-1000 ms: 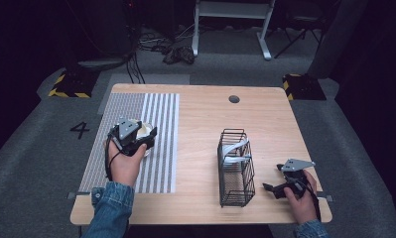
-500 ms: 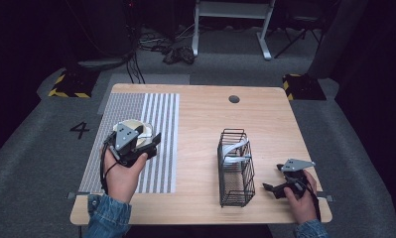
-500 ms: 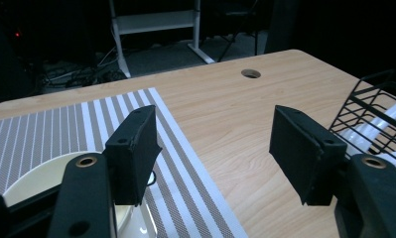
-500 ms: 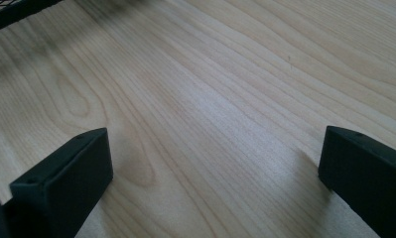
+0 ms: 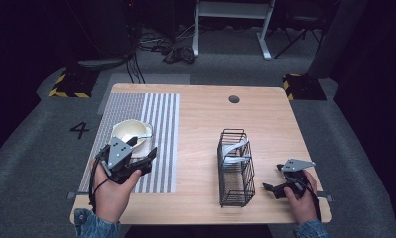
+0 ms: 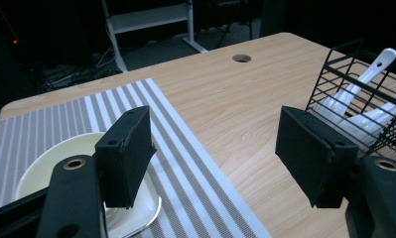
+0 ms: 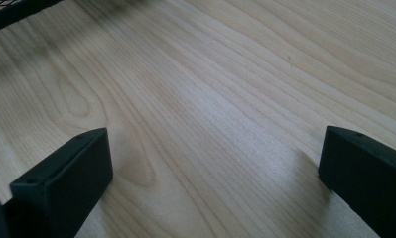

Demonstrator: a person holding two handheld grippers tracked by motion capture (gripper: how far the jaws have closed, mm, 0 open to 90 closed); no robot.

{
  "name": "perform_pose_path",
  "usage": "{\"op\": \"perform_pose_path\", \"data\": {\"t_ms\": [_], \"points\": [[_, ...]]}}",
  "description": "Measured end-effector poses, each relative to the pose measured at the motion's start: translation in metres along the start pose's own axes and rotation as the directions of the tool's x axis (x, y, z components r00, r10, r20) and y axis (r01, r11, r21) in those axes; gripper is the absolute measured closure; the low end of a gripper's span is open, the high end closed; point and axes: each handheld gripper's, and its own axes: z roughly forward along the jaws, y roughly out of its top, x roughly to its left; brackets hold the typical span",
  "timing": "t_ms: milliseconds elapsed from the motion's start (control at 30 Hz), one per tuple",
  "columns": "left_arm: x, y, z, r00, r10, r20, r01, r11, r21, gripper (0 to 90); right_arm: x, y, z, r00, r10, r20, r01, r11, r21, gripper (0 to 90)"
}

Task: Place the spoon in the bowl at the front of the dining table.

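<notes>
The left gripper (image 5: 145,161) sits over the striped mat (image 5: 158,124), just on the person's side of the cream bowl (image 5: 128,133). Its jaws have just been opening and now stand wide apart with nothing between them. The bowl rests on the mat with a white spoon (image 5: 140,136) lying in it. The right gripper (image 5: 272,190) rests low over the bare wooden table (image 5: 195,124), near the wire basket (image 5: 233,168), its jaws spread wide and empty. Two more white spoons (image 6: 357,99) lean inside the basket.
</notes>
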Motion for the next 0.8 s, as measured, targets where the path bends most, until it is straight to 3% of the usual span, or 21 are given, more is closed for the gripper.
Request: {"op": "perform_pose_path", "data": {"t_ms": [233,400,800], "points": [[0.005,-0.014,-0.013,0.9999,0.007,-0.009,-0.007,1.0,0.004,29.2,0.0,0.0,0.0,1.0,0.0,0.0,0.0,1.0,0.0,0.5],[0.01,-0.028,-0.018,0.9992,0.033,-0.022,-0.032,0.9993,0.02,28.8,0.0,0.0,0.0,1.0,0.0,0.0,0.0,1.0,0.0,0.5],[0.029,-0.062,-0.031,0.9991,-0.009,-0.042,0.011,0.9993,0.037,27.9,0.0,0.0,0.0,1.0,0.0,0.0,0.0,1.0,0.0,0.5]]}}
